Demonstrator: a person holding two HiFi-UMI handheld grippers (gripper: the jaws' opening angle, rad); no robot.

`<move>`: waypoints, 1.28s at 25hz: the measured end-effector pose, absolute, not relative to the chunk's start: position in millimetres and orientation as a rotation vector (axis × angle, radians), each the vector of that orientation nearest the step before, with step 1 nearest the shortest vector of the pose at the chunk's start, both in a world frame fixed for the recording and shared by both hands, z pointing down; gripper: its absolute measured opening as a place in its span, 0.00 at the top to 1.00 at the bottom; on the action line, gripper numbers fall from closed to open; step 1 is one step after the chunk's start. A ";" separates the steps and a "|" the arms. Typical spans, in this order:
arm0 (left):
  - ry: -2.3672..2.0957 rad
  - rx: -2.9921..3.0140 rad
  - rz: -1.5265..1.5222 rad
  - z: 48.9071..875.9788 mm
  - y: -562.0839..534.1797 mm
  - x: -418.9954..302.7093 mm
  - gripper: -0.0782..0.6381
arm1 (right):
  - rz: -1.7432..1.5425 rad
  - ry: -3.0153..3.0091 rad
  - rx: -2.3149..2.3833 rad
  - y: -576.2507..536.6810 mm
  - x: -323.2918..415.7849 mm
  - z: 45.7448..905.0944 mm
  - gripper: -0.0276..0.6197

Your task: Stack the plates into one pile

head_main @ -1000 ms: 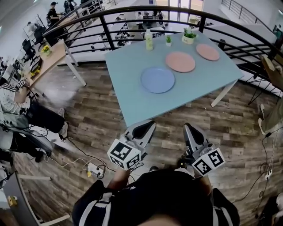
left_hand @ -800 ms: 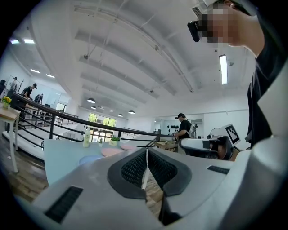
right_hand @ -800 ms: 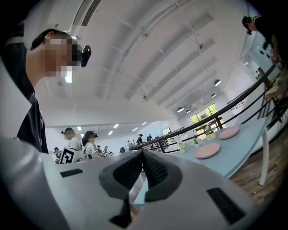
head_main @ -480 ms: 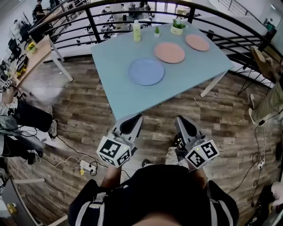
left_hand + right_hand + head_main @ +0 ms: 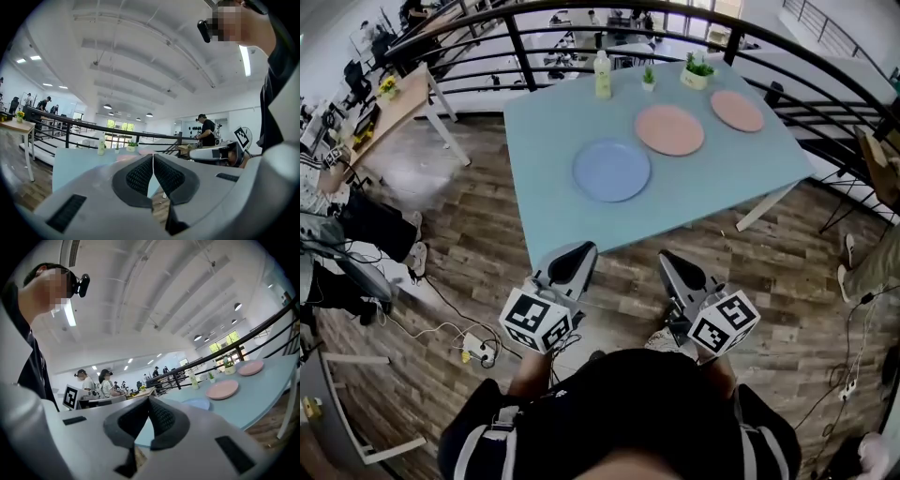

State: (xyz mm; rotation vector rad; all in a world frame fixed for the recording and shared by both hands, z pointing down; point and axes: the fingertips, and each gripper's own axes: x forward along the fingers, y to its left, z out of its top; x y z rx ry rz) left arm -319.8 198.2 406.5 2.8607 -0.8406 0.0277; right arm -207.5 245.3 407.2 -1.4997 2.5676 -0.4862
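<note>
Now left gripper (image 5: 577, 255) and right gripper (image 5: 673, 266) (both clenched, empty) have edged nearer the table (image 5: 546, 127), yet blue plate (image 5: 611, 170), big pink plate (image 5: 669, 129) and small pink plate (image 5: 738, 110) lie apart, stacking unstarted.

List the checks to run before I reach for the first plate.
1. All plates in sight, flat and apart on the table: blue plate, middle pink plate, far pink plate: ok.
2. The left hand-held gripper open for a grasp: not ok, shut and empty.
3. The right hand-held gripper open for a grasp: not ok, shut and empty.
4. Both over the table: not ok, short of its near edge.
5. The bottle, small plant pot and large plant pot clear of the plates: ok.
</note>
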 end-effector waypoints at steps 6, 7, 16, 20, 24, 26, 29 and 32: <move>-0.870 2.882 0.029 397.8 173.8 -249.9 0.87 | -0.420 2.579 -1.430 213.5 -144.2 399.2 0.96; -0.880 2.873 0.033 398.8 170.5 -242.8 0.87 | -0.412 2.586 -1.405 209.4 -138.3 397.0 0.96; -0.902 2.842 0.059 391.3 150.5 -174.1 0.87 | -0.422 2.631 -1.270 186.7 -79.5 386.3 0.96; -0.938 2.831 0.071 393.2 135.3 -140.6 0.87 | -0.447 2.647 -1.242 169.6 -45.5 392.3 0.96; -0.986 2.814 0.077 395.7 125.1 -118.9 0.87 | -0.452 2.655 -1.206 159.2 -20.2 391.9 0.96; -1.007 2.804 0.072 395.5 122.8 -113.2 0.87 | -0.456 2.650 -1.189 154.5 -12.0 390.0 0.96; -1.039 2.780 0.085 398.7 123.2 -110.3 0.87 | -0.475 2.658 -1.171 149.6 -7.3 391.4 0.96; -1.083 2.763 0.116 399.7 120.8 -114.0 0.87 | -0.496 2.679 -1.141 141.0 -10.8 395.8 0.96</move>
